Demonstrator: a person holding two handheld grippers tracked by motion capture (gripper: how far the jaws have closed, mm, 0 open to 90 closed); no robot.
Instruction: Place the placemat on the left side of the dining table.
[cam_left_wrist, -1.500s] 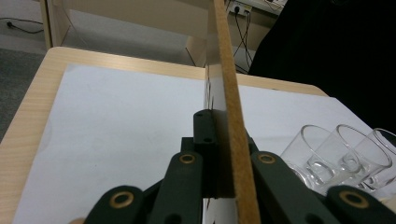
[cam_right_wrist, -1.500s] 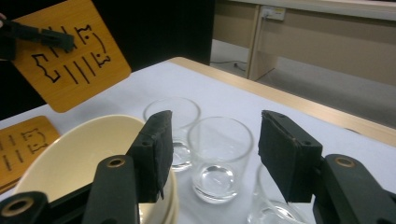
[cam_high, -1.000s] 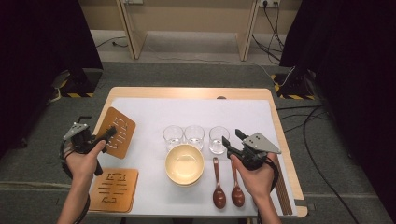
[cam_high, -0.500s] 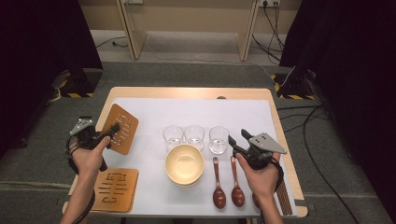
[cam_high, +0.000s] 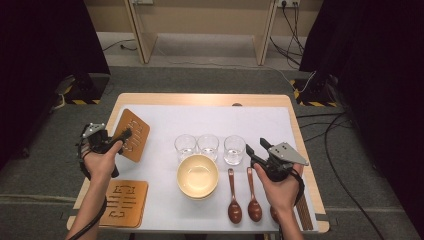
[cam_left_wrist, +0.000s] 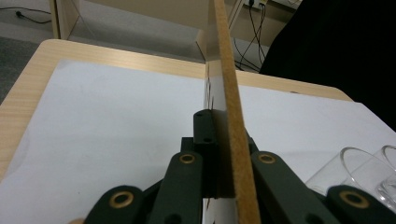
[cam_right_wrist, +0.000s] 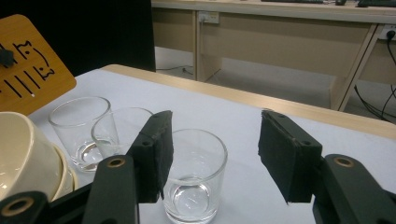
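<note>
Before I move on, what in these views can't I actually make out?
- Held wooden mat: edge-on in the left gripper view, so its cut-out face is hidden.
- Third spoon: high view, covered by the right hand.
- Bowl: cut off by the right gripper view's left edge.

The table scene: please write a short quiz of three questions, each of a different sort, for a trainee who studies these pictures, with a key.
1. True or false: the left gripper is shut on a wooden board.
2. How many clear glasses stand behind the cream bowl? A) two B) three C) four
3. Fill in: the right gripper is ____, and the nearest glass stands just beyond it.

Key
1. True: the left gripper view shows the board edge-on between the closed jaws.
2. B: three glasses in a row.
3. open: its jaws stand wide apart, touching nothing.
</note>
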